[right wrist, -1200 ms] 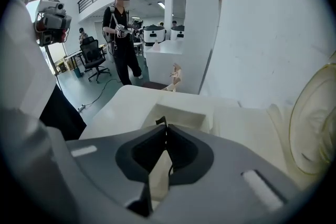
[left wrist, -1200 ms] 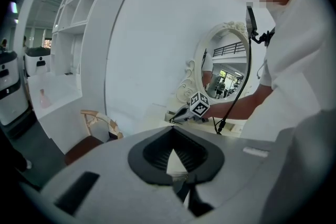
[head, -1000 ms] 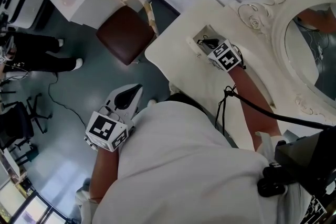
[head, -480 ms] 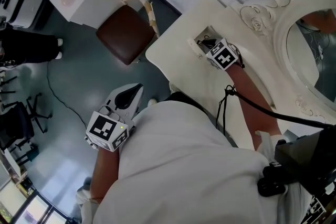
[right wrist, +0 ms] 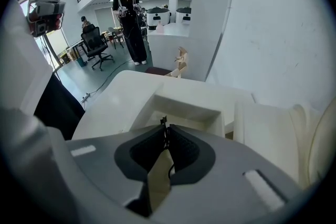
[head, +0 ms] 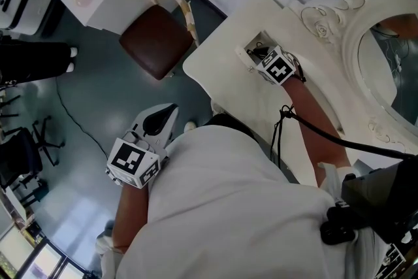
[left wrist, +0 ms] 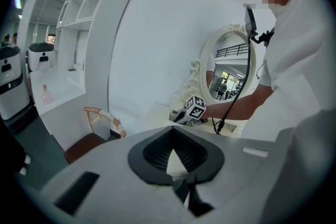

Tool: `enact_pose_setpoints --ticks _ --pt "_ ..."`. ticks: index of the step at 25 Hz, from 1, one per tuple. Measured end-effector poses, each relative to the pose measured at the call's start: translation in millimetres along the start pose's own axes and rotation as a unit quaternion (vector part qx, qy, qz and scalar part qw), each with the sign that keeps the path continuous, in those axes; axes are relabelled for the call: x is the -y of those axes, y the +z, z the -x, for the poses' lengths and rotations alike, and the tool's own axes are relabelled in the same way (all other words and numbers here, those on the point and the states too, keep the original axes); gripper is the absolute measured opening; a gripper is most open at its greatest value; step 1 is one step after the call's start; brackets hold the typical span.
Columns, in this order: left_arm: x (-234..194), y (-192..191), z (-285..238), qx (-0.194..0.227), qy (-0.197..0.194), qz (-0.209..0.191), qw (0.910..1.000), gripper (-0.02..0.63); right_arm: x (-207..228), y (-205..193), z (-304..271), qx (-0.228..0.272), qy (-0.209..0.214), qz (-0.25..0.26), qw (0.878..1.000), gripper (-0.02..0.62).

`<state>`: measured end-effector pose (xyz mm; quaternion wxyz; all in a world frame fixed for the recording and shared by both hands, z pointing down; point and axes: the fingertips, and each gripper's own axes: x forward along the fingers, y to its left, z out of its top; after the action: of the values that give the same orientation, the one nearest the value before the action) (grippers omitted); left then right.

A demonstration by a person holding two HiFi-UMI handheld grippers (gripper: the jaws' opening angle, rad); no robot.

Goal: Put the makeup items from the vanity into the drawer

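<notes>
- Overhead, the right gripper (head: 258, 51) lay at 1 o'clock, its tips at the mouth of the open drawer (head: 250, 41) in the white counter (head: 222, 59).
- Its jaws were pressed together on a thin dark item (right wrist: 164, 121), of a kind that could not be made out, held over the drawer.
- At 8 o'clock, the left gripper (head: 168, 113) hung beside the person's torso, well apart from the counter, with its jaws closed tip to tip on nothing.
- A brown-seated chair (head: 153, 42) stood at 11 o'clock, and an ornate mirror (head: 392, 55) at 3 o'clock.
</notes>
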<state>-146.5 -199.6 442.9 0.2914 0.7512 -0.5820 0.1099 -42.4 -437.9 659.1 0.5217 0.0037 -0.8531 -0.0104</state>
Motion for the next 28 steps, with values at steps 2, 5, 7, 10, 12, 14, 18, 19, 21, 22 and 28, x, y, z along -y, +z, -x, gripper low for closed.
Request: enact_pose_setpoints --ticks 2,5,7,10,12,14,18,19,21,22,28 --pt "-2 -1 2 0.001 -0.002 0.000 1.0000 -0.003 -1 0 -1 0.001 0.003 -0.005 1.000 0.040" --pt "-3 -3 5 0.001 -0.008 -0.002 1.0000 -0.003 -3 1 1 0.002 0.002 -0.010 1.000 0.064" --pt "-4 -3 8 0.002 -0.013 -0.005 0.9999 -0.003 -1 3 6 0.007 -0.007 -0.020 1.000 0.064" --pt "-6 -4 14 0.003 -0.024 -0.011 0.9997 -0.003 0 8 21 0.016 -0.028 -0.036 0.999 0.066" --pt "-5 -4 19 0.004 -0.033 -0.016 0.9993 -0.003 -3 11 34 0.027 -0.043 -0.046 0.998 0.066" --pt "-3 -5 25 0.005 -0.044 -0.022 0.9988 -0.003 -9 15 49 0.042 -0.056 -0.059 0.996 0.058" --pt "3 -8 35 0.006 -0.073 -0.039 0.9965 -0.003 -33 22 81 0.076 -0.089 -0.084 0.990 0.002" --pt "4 -9 38 0.006 -0.081 -0.043 0.9958 -0.003 -43 22 87 0.083 -0.093 -0.093 0.988 0.002" --pt "9 -12 43 0.006 -0.098 -0.051 0.9939 -0.003 -65 23 99 0.096 -0.098 -0.113 0.984 0.002" --pt "10 -13 46 0.006 -0.107 -0.056 0.9926 -0.003 -76 23 106 0.104 -0.102 -0.123 0.982 0.002" --pt "24 -27 65 0.006 -0.158 -0.076 0.9845 -0.003 -157 23 134 0.149 -0.117 -0.178 0.966 0.002"
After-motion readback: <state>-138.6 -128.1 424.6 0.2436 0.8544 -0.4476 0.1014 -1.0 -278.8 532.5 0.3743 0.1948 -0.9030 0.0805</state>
